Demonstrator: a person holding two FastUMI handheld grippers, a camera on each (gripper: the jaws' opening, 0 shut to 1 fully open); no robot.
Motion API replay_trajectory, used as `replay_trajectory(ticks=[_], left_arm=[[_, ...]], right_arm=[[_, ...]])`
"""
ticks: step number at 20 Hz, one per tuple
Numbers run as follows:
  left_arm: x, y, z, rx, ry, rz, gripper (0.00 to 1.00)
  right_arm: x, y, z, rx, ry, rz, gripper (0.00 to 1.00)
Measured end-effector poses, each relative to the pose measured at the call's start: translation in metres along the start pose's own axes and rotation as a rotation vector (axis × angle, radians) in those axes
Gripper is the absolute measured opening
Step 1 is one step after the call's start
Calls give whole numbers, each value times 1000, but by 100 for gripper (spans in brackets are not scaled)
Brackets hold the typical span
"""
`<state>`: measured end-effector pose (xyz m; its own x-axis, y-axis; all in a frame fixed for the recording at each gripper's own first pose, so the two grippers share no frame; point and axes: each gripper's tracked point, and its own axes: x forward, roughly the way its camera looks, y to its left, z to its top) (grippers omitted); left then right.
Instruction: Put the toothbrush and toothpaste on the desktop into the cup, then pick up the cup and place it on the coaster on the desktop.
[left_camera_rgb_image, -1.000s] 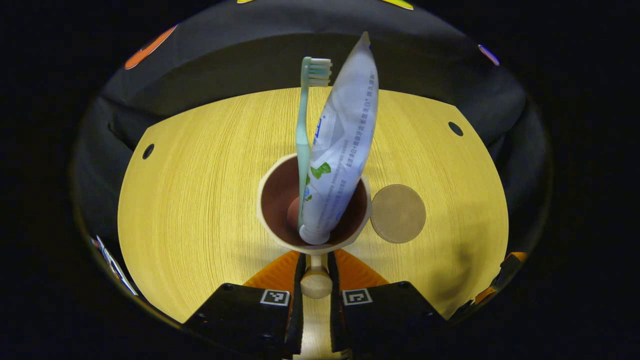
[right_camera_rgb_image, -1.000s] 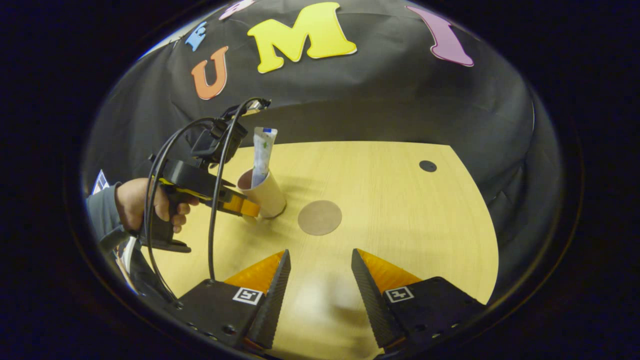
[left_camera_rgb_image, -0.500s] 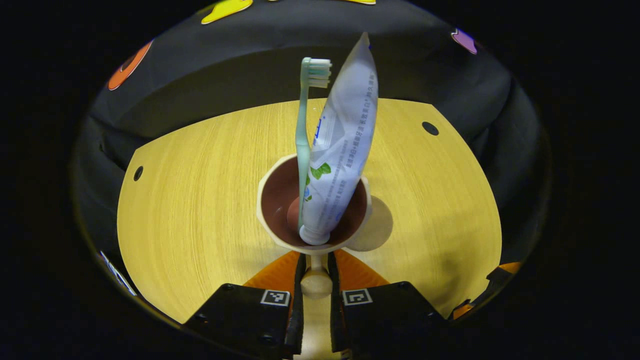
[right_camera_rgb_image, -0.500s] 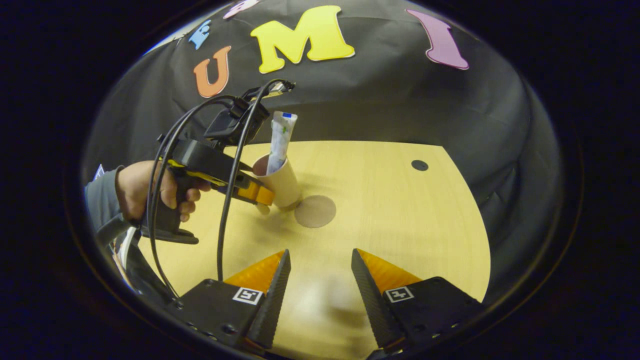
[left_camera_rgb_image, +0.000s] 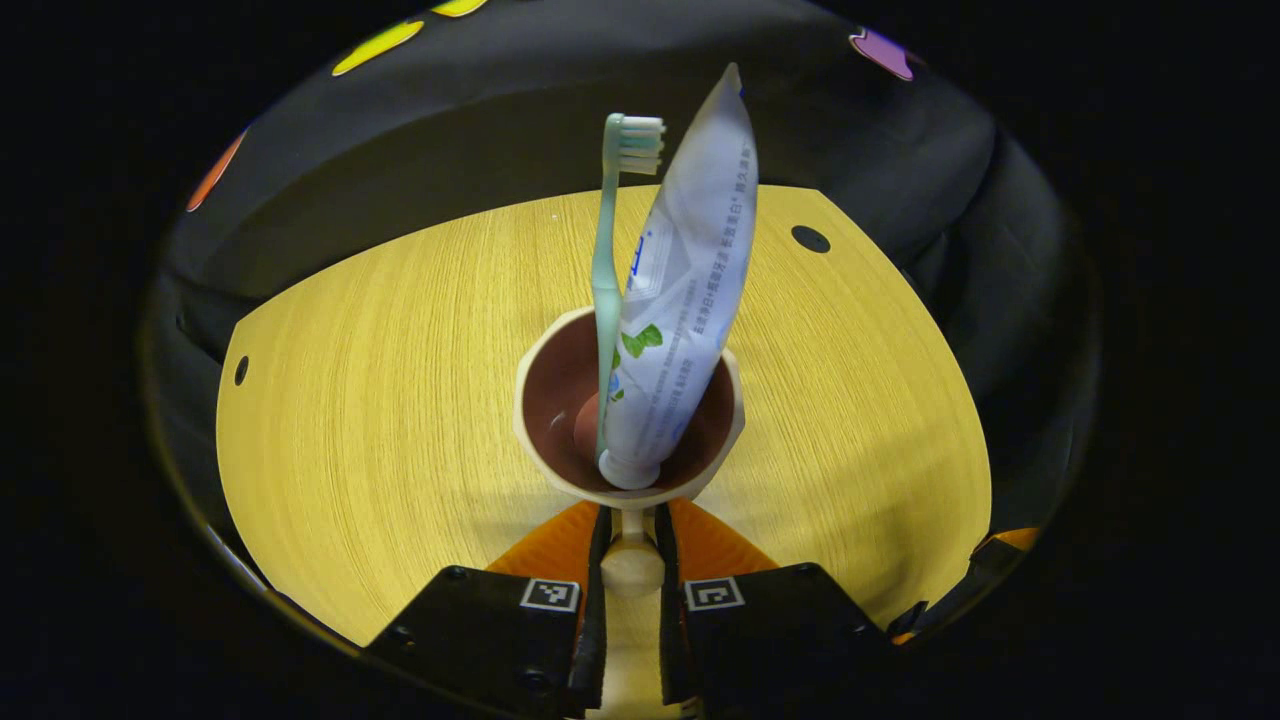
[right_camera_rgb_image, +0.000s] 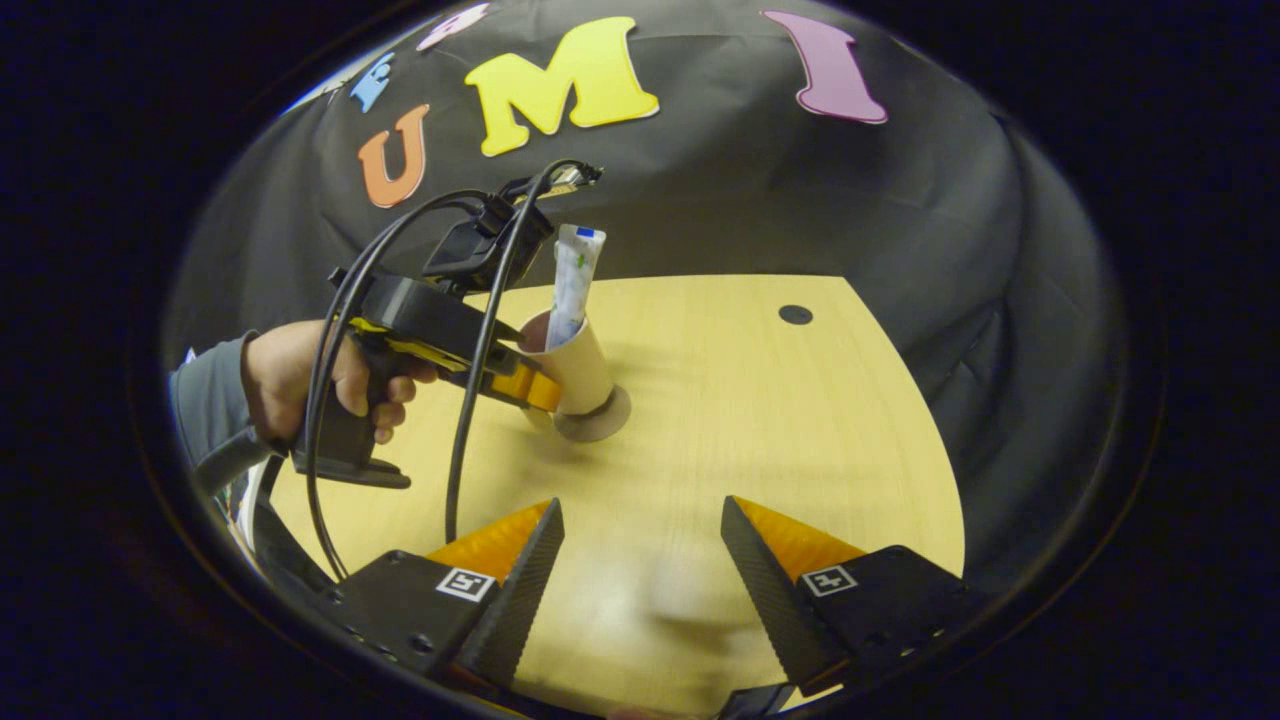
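Note:
A beige cup (left_camera_rgb_image: 556, 398) with a brown inside holds a pale green toothbrush (left_camera_rgb_image: 604, 270) and a white toothpaste tube (left_camera_rgb_image: 690, 270), both upright. My left gripper (left_camera_rgb_image: 630, 528) is shut on the cup's handle (left_camera_rgb_image: 632, 566). In the right gripper view a hand holds the left gripper (right_camera_rgb_image: 545, 395) at the cup (right_camera_rgb_image: 582, 362), which is over the round brown coaster (right_camera_rgb_image: 608, 428); I cannot tell whether the cup's base touches it. The toothpaste tube (right_camera_rgb_image: 575, 285) sticks out of the cup. My right gripper (right_camera_rgb_image: 640, 555) is open over the near table, holding nothing.
The light wooden table (right_camera_rgb_image: 760, 400) has a small dark hole (right_camera_rgb_image: 795, 314) near its far right edge. Black cloth walls surround it. Cables (right_camera_rgb_image: 470, 330) loop from the left gripper. A sleeve (right_camera_rgb_image: 205, 410) is at the left edge.
My left gripper carried the cup to the right, from beside the coaster to over it, so the cup now hides the coaster in the left gripper view. The right gripper stayed open.

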<state>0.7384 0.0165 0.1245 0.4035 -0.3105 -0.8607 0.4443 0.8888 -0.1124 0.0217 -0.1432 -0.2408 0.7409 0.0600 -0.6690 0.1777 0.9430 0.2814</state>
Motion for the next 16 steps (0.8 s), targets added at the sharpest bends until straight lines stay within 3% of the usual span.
replay_trajectory(ticks=[8,10,13,14,15,16], left_arm=[[25,20,-9,12,45,3,24],[23,26,-3,36,25,-8,30],[20,37,3,70,8,-29,43],[16,42,7,81,-4,-37,59],[12,47,11,88,-21,-53,67],[6,53,15,86,-41,-65,70]], right_arm=[[0,-8,-9,26,13,-29,95],[1,-7,-7,25,10,-32,95],[2,-3,0,24,-11,-40,95],[2,-2,7,19,-34,-50,95],[2,0,13,11,-57,-60,90],[1,1,18,2,-79,-71,95]])
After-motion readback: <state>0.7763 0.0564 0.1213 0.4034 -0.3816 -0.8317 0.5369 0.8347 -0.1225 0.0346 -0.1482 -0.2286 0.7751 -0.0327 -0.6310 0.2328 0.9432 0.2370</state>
